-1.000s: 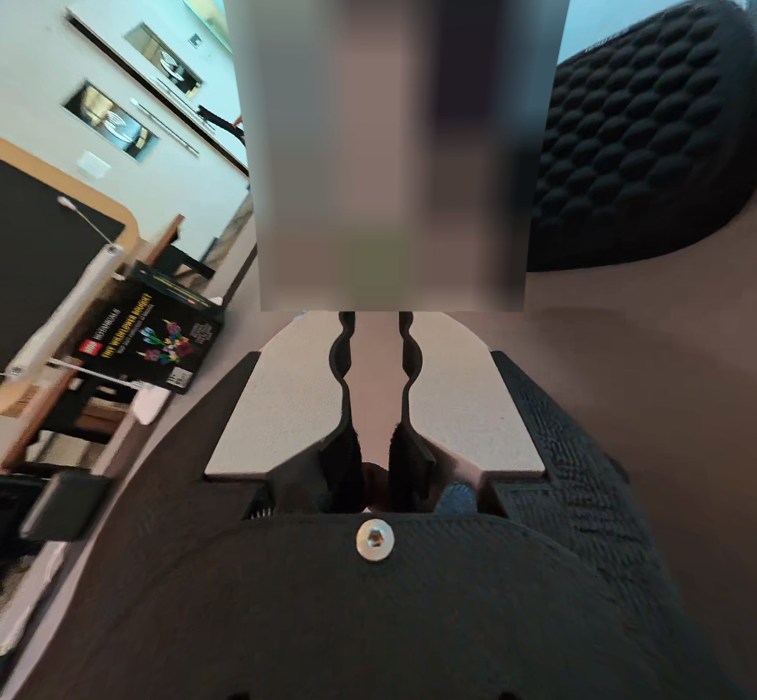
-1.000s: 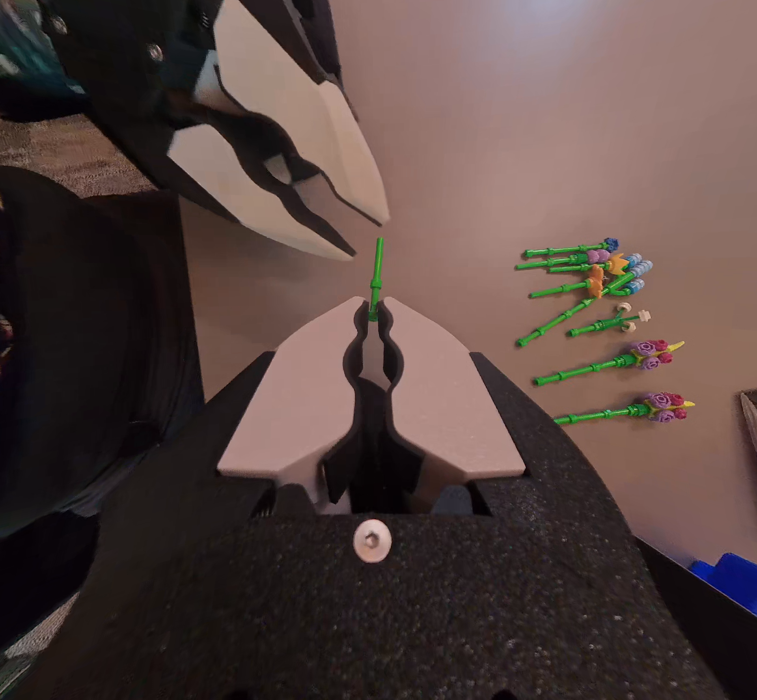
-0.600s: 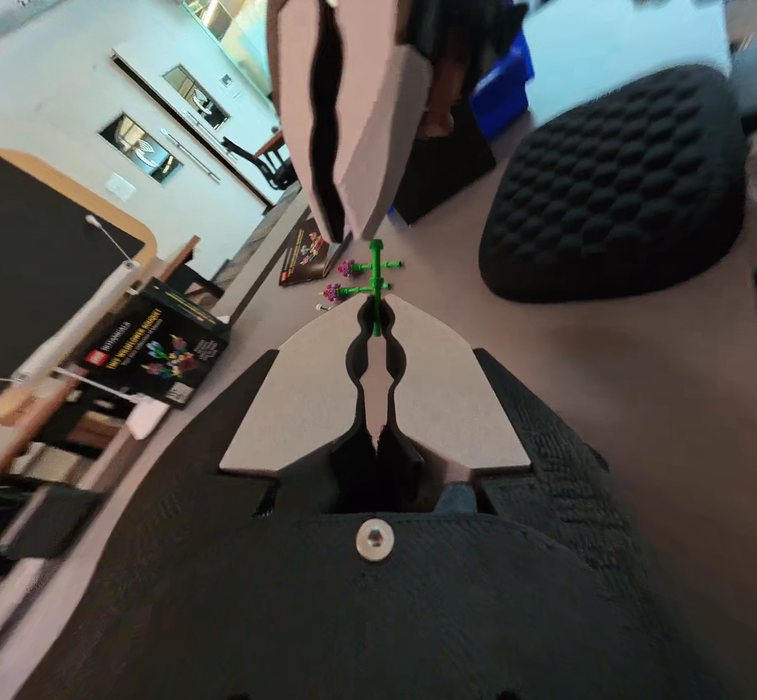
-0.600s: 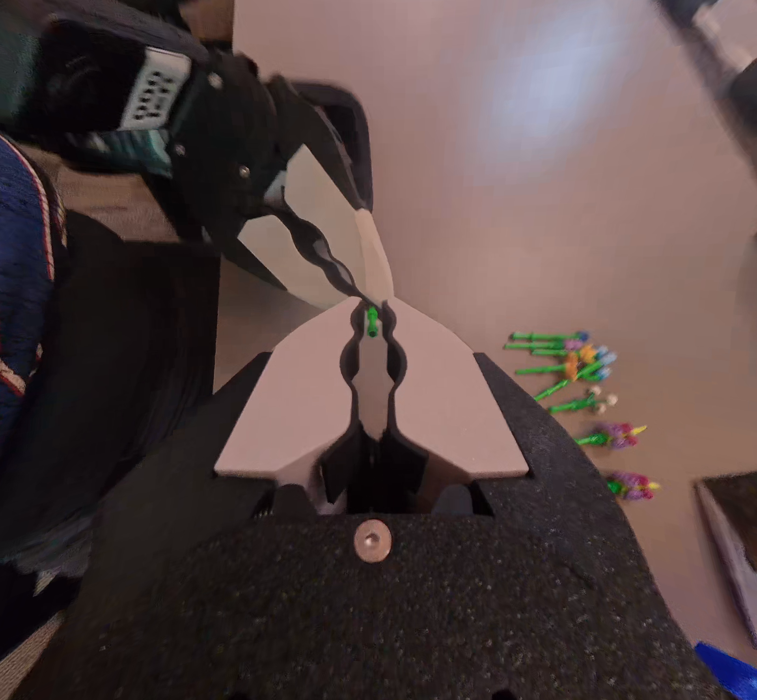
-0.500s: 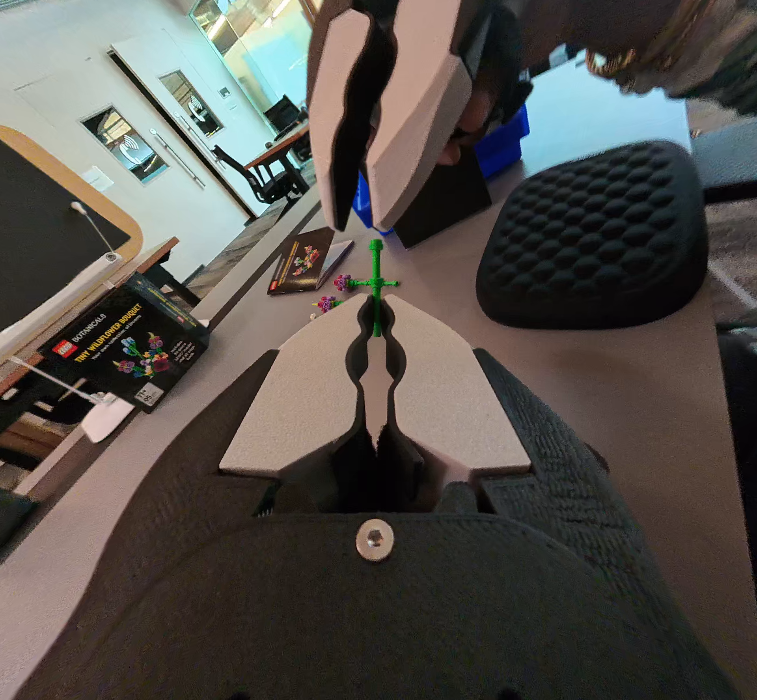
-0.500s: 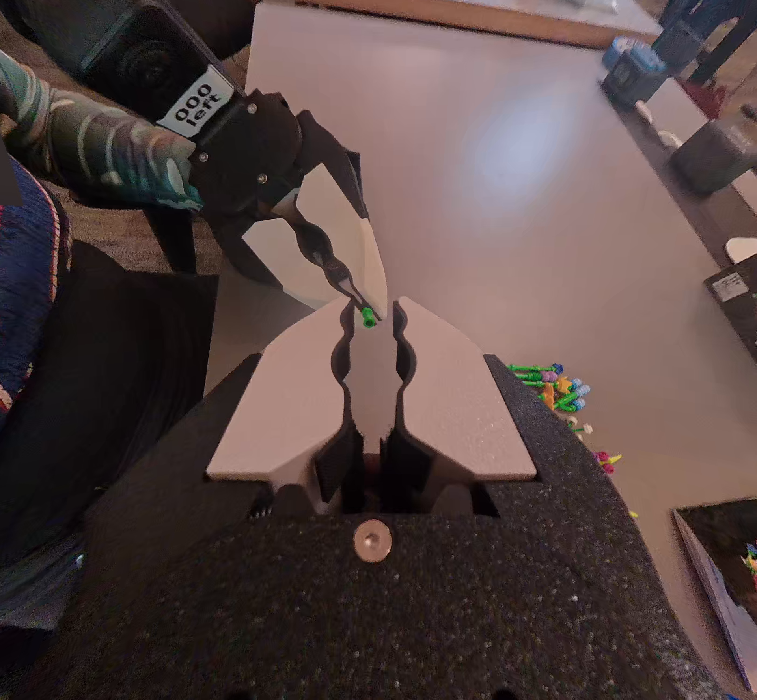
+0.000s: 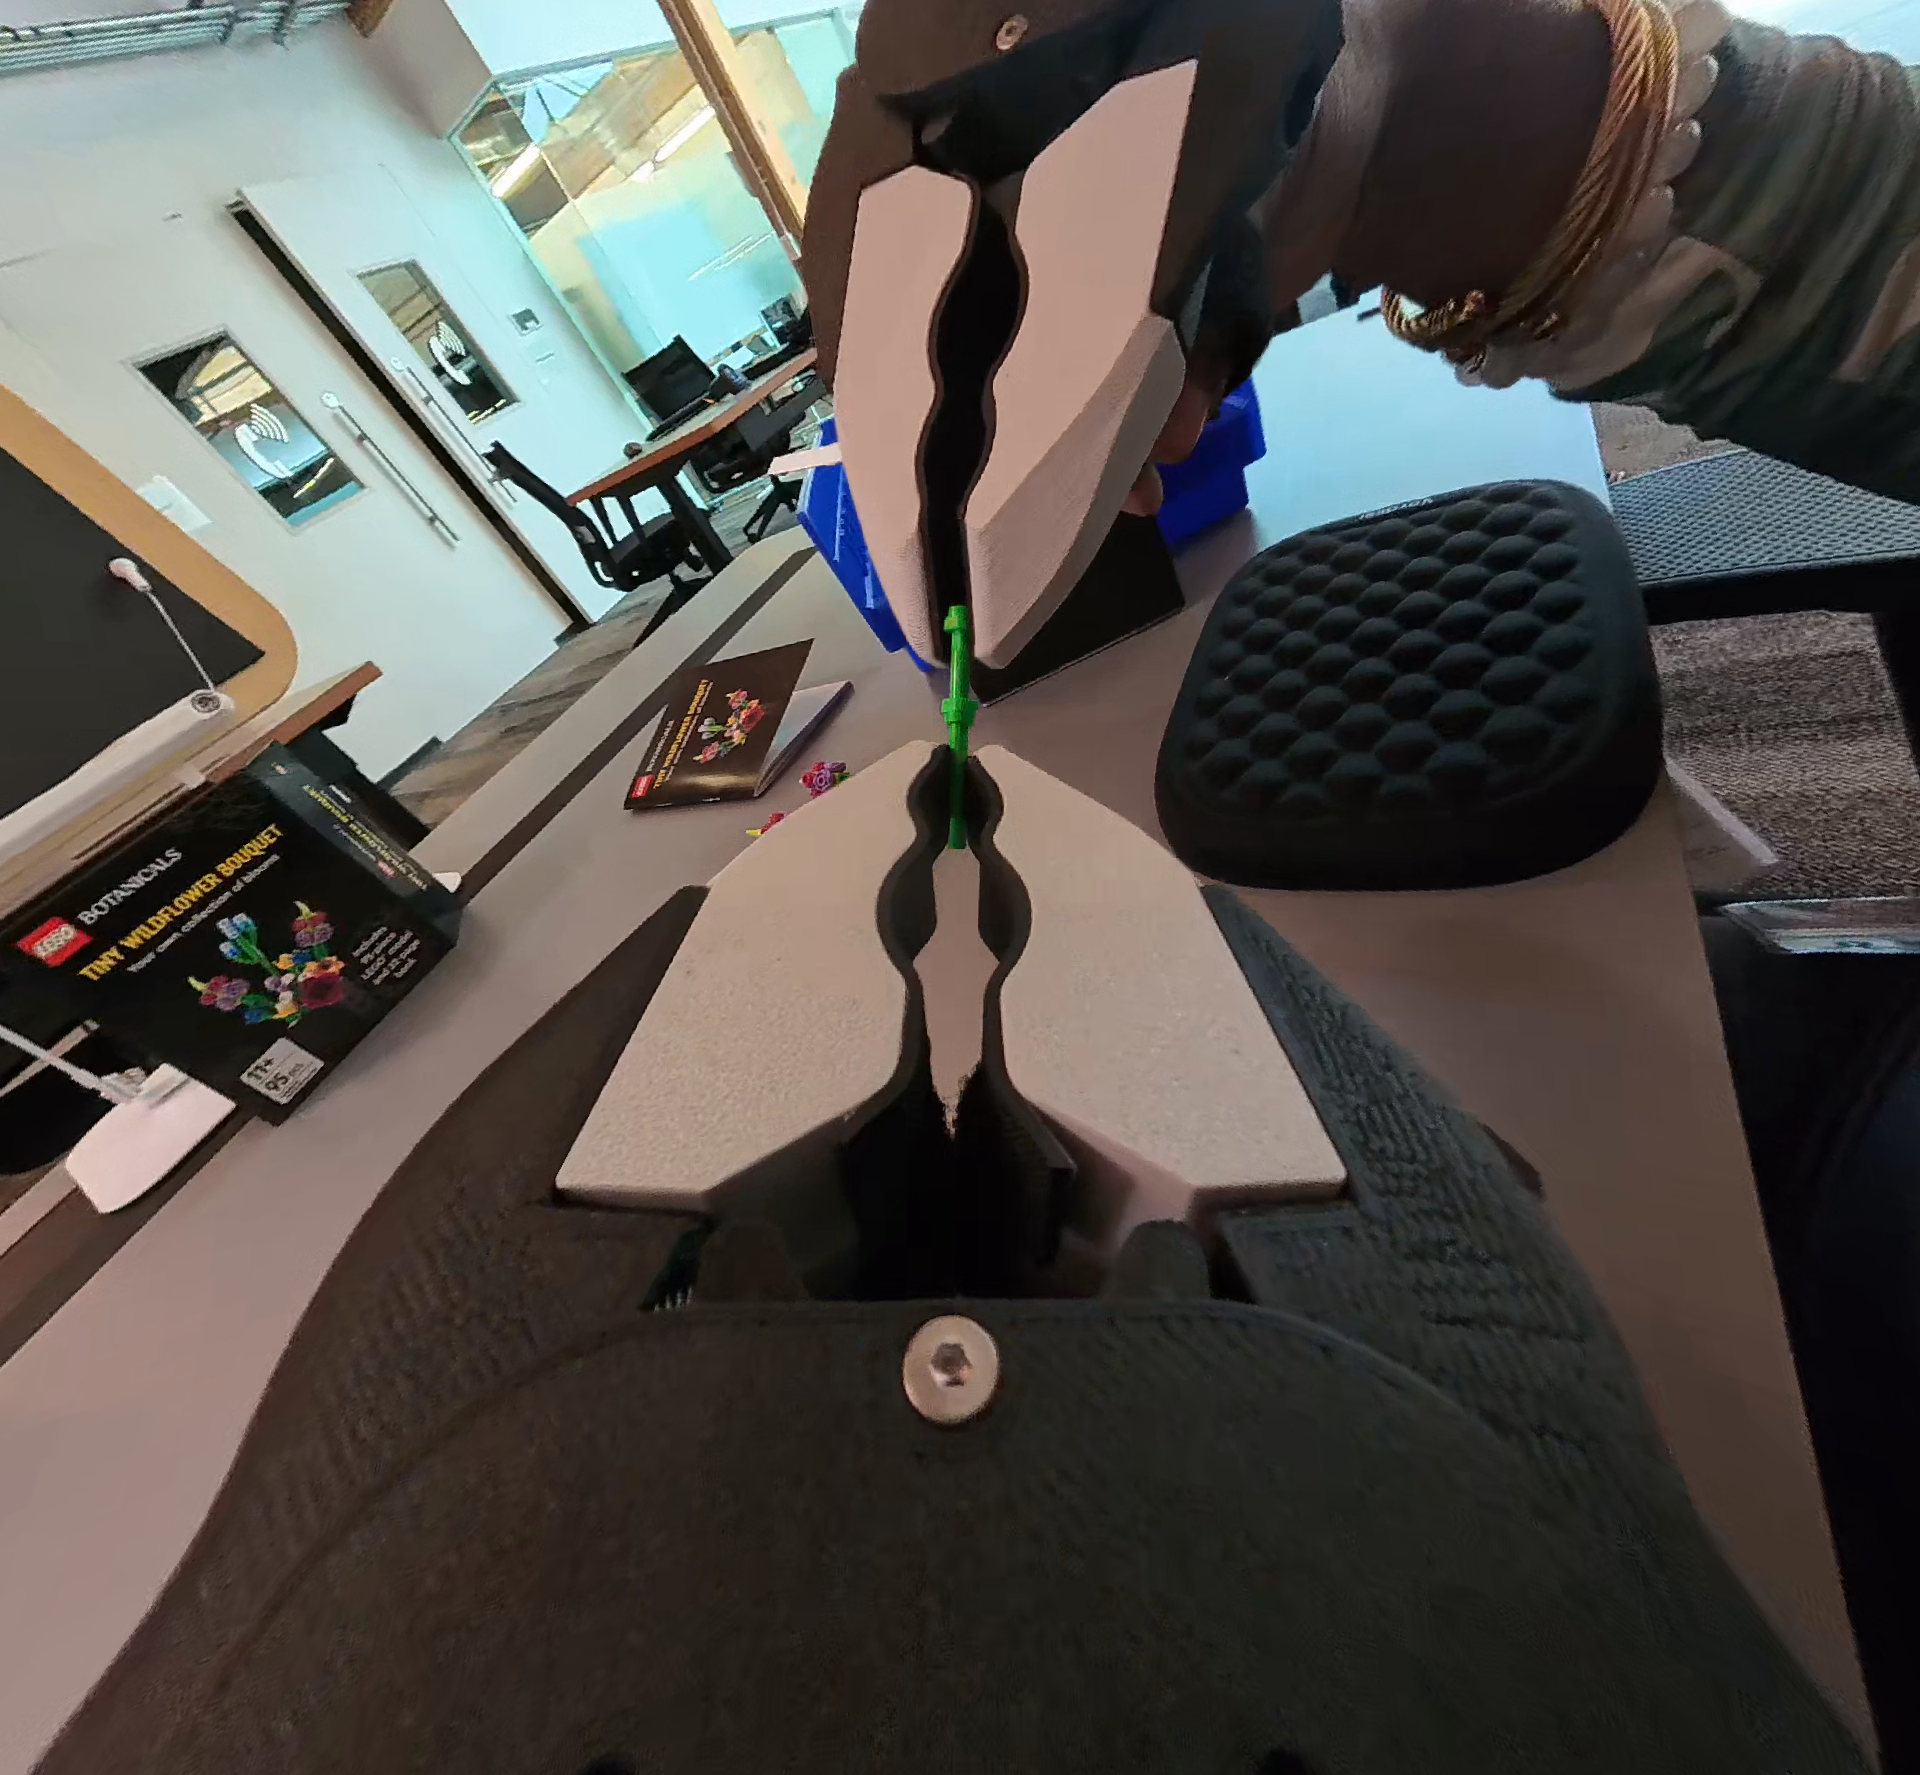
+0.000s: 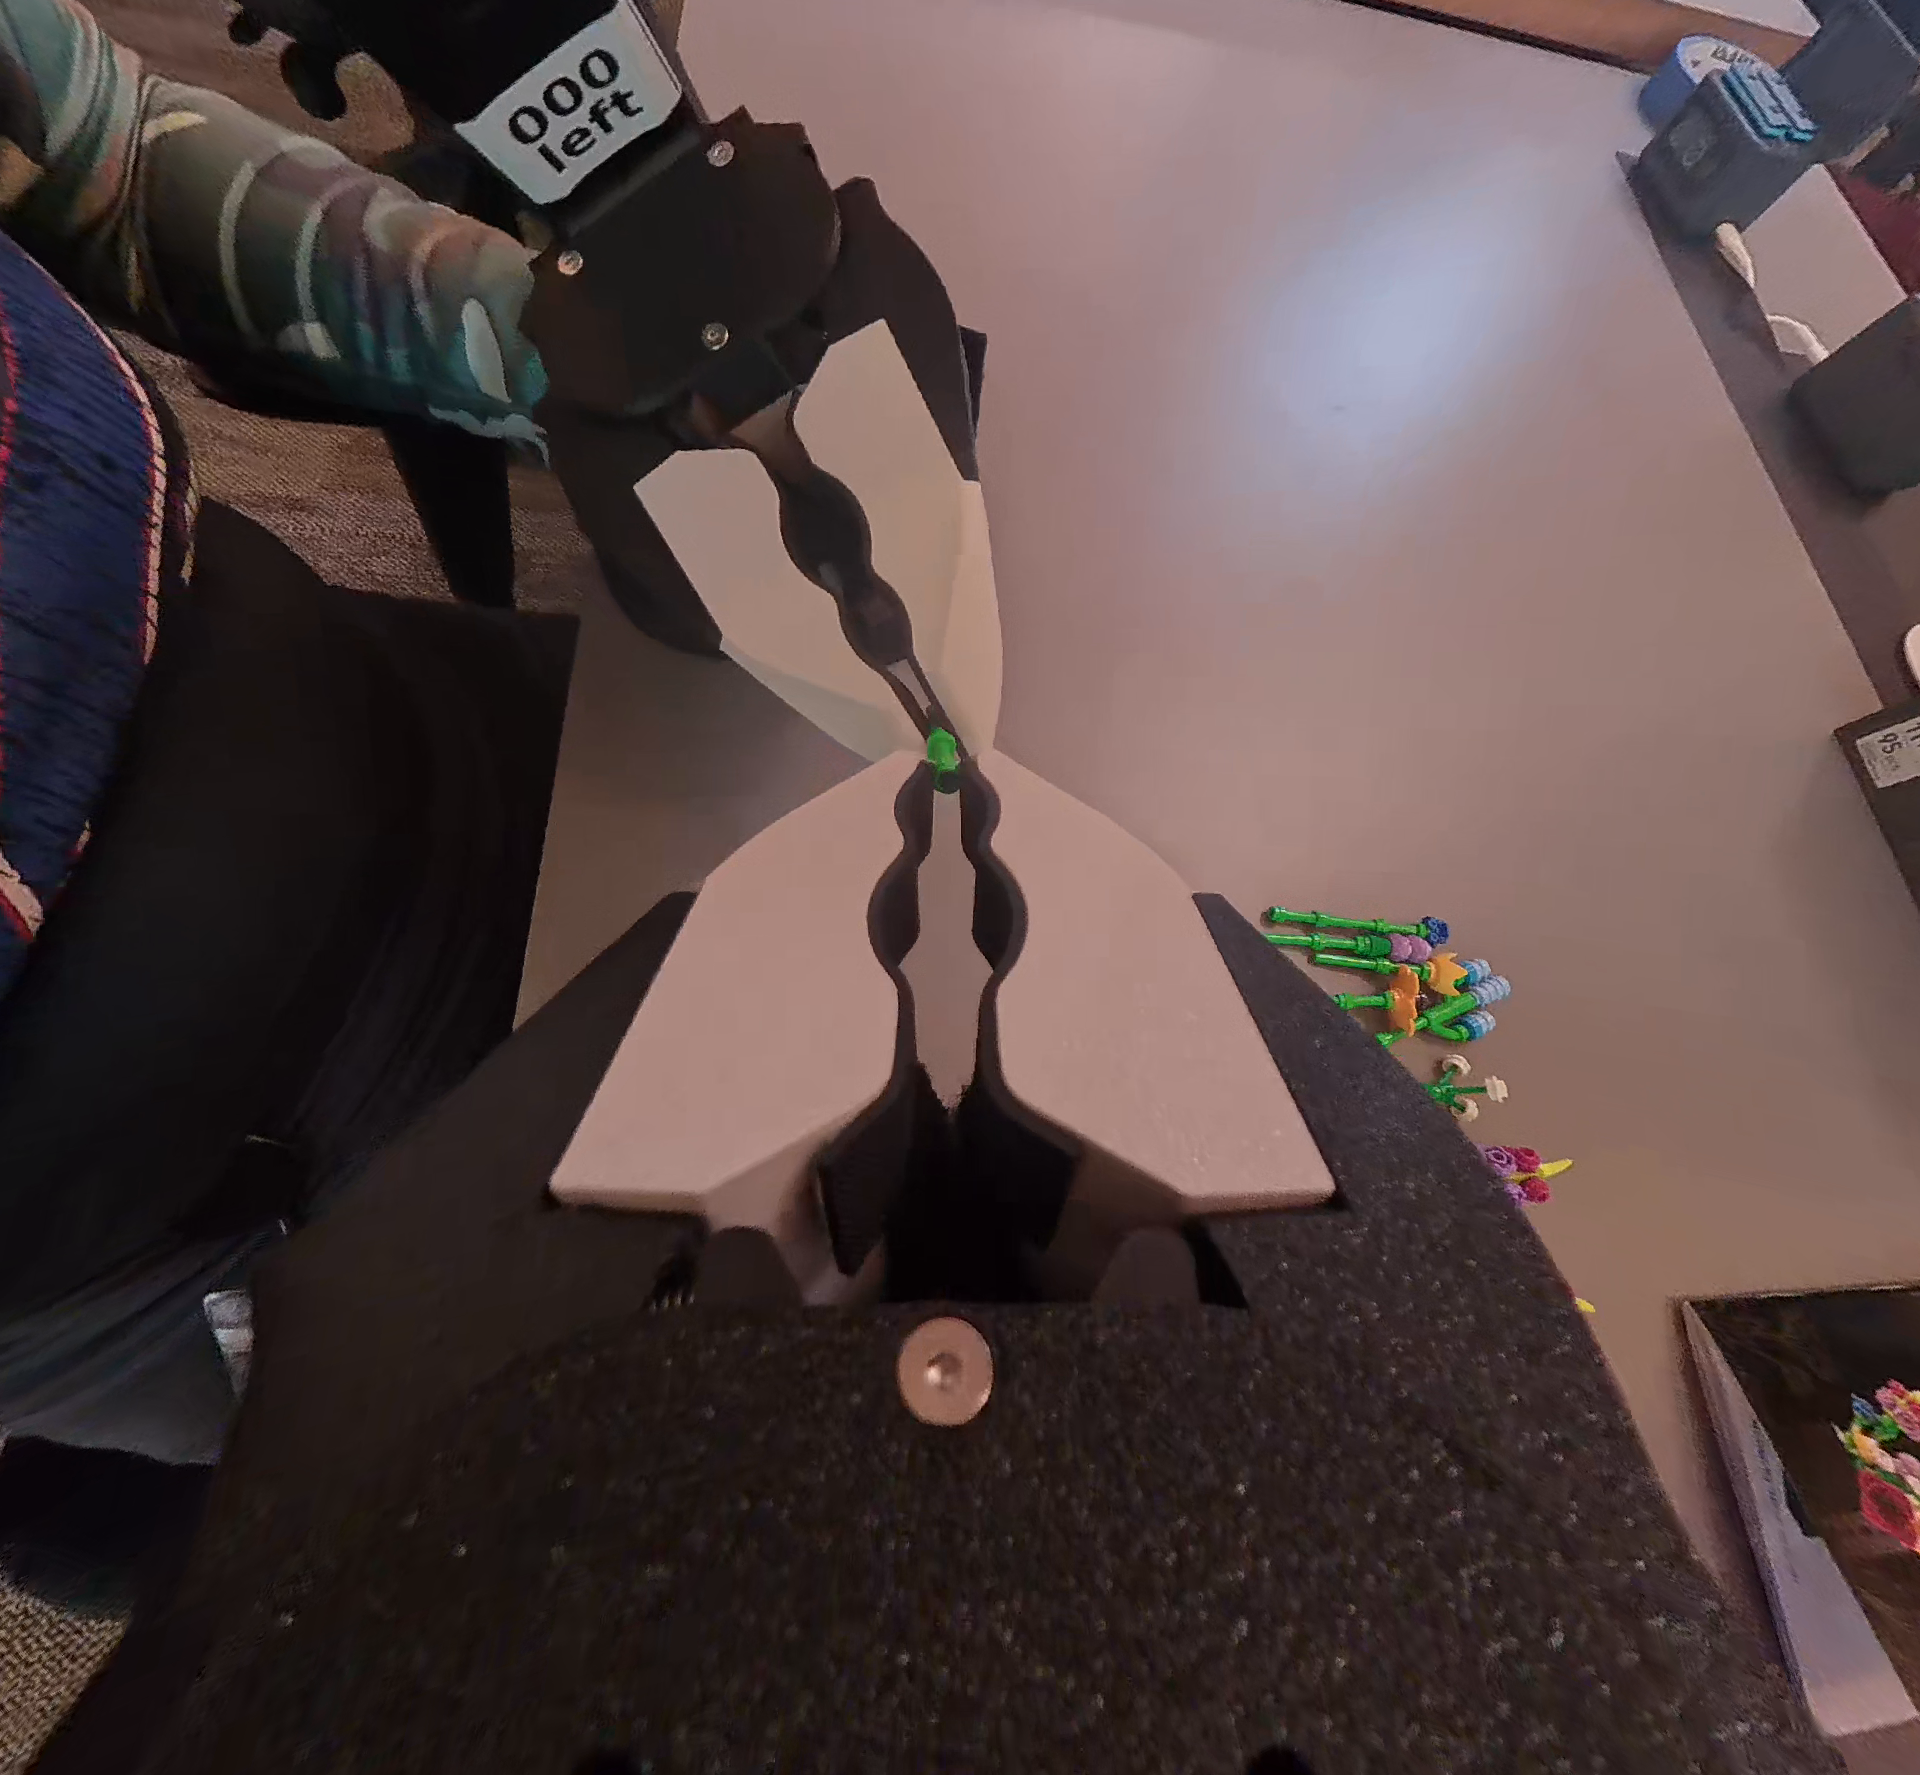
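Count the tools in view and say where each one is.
2. The left tool is shut on the lower end of the green stem; the right tool points down from above, shut on its upper end.

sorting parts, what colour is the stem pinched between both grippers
Bright green stem, clearest in the left wrist view.

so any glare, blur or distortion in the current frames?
Left wrist view: sharp, strong fisheye bending the room; bright windows behind, green stem crisp between both jaws. Right wrist view: soft glare patch on the table, toy flowers slightly soft, edges stretched.
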Tool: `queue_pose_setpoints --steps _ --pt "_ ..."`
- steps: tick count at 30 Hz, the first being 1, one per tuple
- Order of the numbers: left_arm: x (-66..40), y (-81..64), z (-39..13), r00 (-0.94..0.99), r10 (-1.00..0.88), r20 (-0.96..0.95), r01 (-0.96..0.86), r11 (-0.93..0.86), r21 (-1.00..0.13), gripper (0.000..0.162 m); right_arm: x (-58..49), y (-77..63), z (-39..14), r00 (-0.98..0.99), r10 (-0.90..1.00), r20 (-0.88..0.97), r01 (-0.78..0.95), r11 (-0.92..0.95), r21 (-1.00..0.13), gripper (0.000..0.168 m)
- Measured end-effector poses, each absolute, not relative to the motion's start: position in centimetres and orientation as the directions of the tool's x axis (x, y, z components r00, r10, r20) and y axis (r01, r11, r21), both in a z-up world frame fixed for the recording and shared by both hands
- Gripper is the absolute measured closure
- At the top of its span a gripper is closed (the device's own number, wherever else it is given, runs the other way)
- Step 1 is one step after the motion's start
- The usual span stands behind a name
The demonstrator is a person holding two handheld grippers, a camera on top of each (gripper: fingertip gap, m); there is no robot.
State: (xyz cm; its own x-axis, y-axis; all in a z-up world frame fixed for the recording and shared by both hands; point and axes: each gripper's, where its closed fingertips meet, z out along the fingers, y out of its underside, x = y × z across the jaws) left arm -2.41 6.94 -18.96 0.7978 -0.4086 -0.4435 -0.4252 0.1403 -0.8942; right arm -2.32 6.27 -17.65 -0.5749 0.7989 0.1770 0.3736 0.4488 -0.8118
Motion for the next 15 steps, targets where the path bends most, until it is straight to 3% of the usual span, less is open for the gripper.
queue_pose_setpoints --steps 6,10,15 --pt "-3.3 7.1 -19.9 0.798 -0.4 -0.451 -0.454 0.095 -0.886 0.16 -1.7 6.8 -17.1 -0.555 0.809 0.193 0.39 0.458 -0.799 0.163" --pt "-5.8 6.9 -18.9 0.861 -0.369 -0.349 -0.341 0.09 -0.936 0.16 3.4 12.1 -9.1 -0.357 0.909 0.213 0.195 0.296 -0.935 0.164" --pt "-5.3 7.0 -18.9 0.848 -0.36 -0.39 -0.374 0.114 -0.92 0.16 6.6 15.8 -7.6 -0.155 0.945 0.288 0.222 0.317 -0.922 0.163"
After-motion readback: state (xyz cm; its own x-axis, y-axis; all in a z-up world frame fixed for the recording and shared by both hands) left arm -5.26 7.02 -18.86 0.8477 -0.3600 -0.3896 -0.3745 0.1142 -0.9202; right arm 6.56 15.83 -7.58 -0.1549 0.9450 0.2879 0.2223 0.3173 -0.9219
